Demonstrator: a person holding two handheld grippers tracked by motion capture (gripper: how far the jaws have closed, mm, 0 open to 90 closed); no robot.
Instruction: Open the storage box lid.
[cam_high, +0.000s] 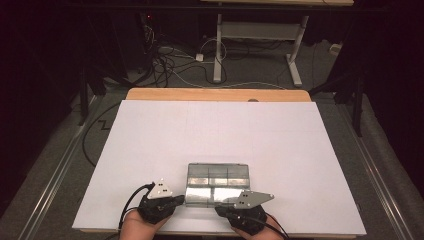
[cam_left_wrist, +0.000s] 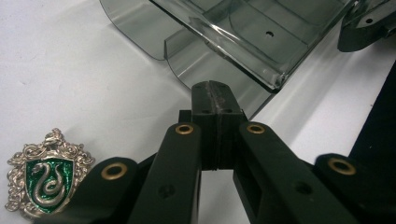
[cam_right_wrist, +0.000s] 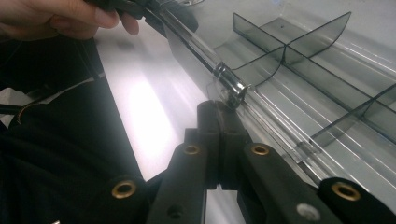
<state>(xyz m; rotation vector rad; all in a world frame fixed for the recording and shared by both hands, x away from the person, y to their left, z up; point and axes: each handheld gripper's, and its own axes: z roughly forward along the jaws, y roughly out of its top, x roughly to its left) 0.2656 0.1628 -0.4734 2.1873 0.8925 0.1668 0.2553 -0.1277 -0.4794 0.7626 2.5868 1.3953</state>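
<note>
We find both grippers — left gripper (cam_left_wrist: 215, 95), right gripper (cam_right_wrist: 219, 114) — fingers fully closed, empty, at the organizer box (cam_high: 218, 184); a careless nudge could skid it off the table (cam_high: 220, 130).

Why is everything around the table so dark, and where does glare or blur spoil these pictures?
High view: light falls on the white table, the room stays dark. Right gripper view: glare streaks the table beside the smoky clear plastic divider box. Left gripper view: the near black jaws are soft.
</note>
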